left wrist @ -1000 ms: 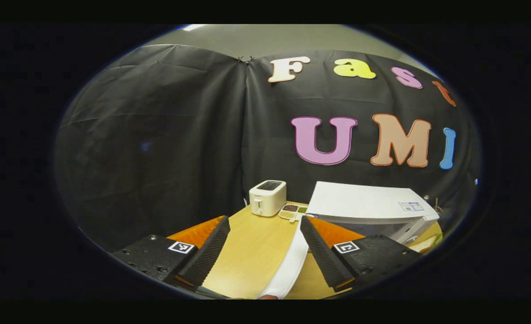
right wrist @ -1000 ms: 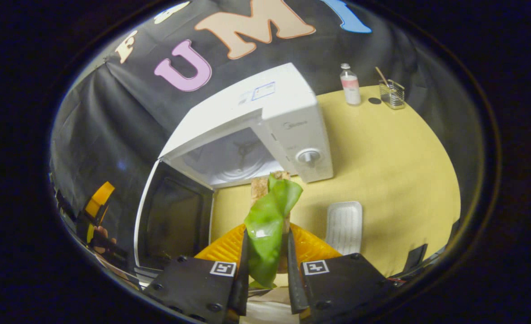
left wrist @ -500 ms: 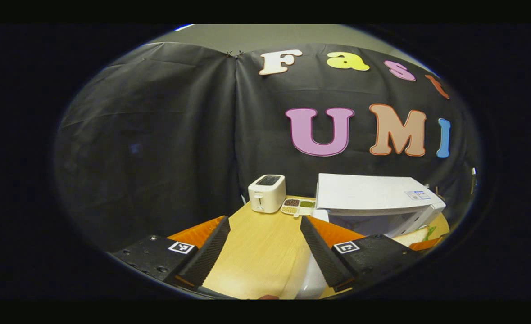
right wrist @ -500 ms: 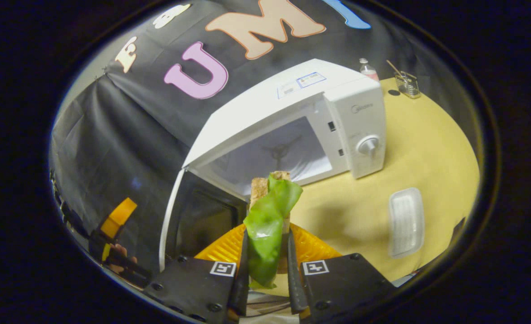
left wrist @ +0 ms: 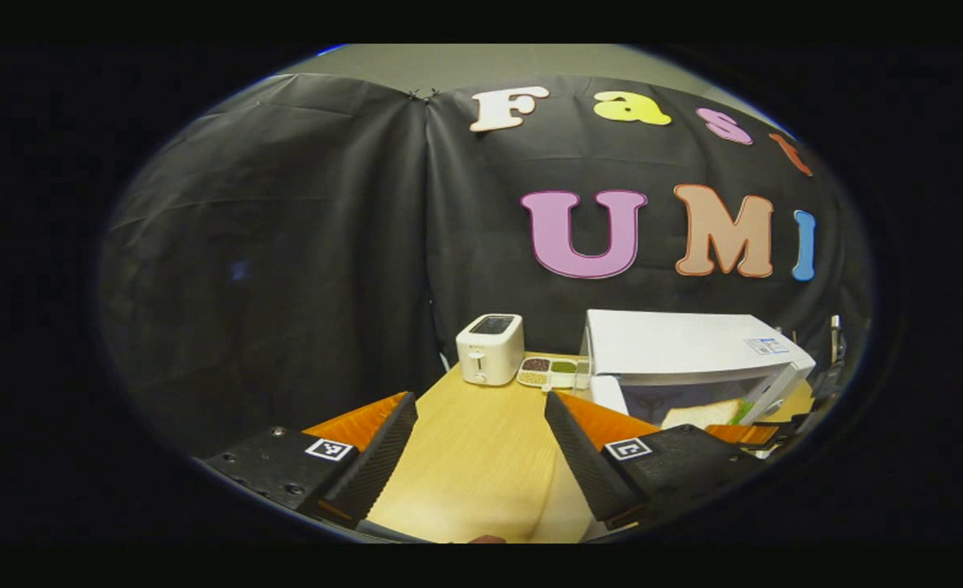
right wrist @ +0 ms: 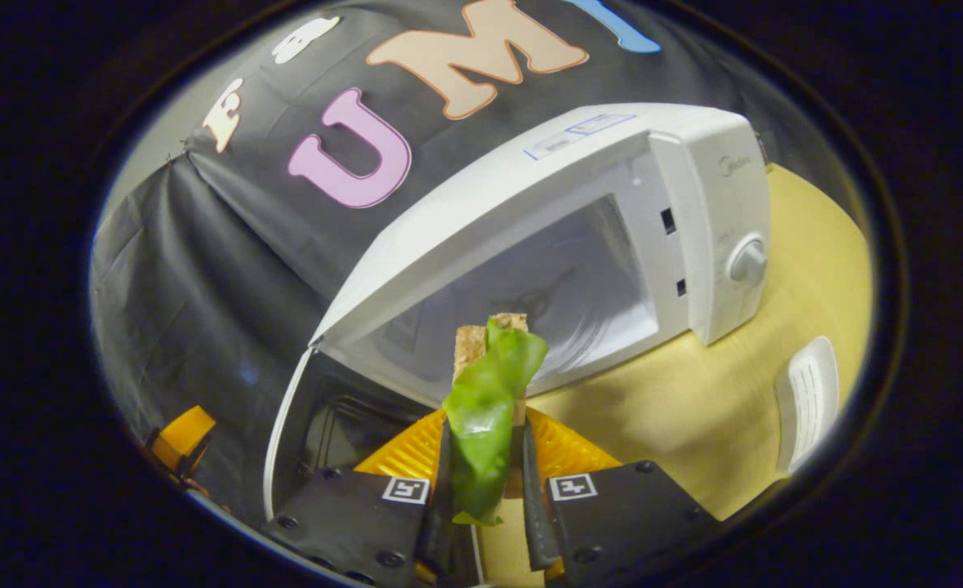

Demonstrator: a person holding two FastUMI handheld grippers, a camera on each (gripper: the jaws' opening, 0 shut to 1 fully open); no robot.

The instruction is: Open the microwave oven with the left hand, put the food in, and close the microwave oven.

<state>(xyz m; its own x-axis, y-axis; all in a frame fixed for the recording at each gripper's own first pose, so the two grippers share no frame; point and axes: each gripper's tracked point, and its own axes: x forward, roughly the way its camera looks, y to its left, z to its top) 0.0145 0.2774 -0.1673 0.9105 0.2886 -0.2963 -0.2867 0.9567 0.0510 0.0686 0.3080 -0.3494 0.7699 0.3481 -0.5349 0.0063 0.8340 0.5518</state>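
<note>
With the microwave (right wrist: pixel 579 237) door (right wrist: pixel 318 425) swung wide, the right claw (right wrist: pixel 481 490) pinches the sandwich (right wrist: pixel 489 384) upright at the cavity mouth, ready to slide in; the left claw (left wrist: pixel 477 457) waits wide and empty above the bench (left wrist: pixel 473 441).

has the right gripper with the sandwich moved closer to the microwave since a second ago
Yes. The right gripper, shut on the sandwich, has closed in on the microwave cavity.
</note>
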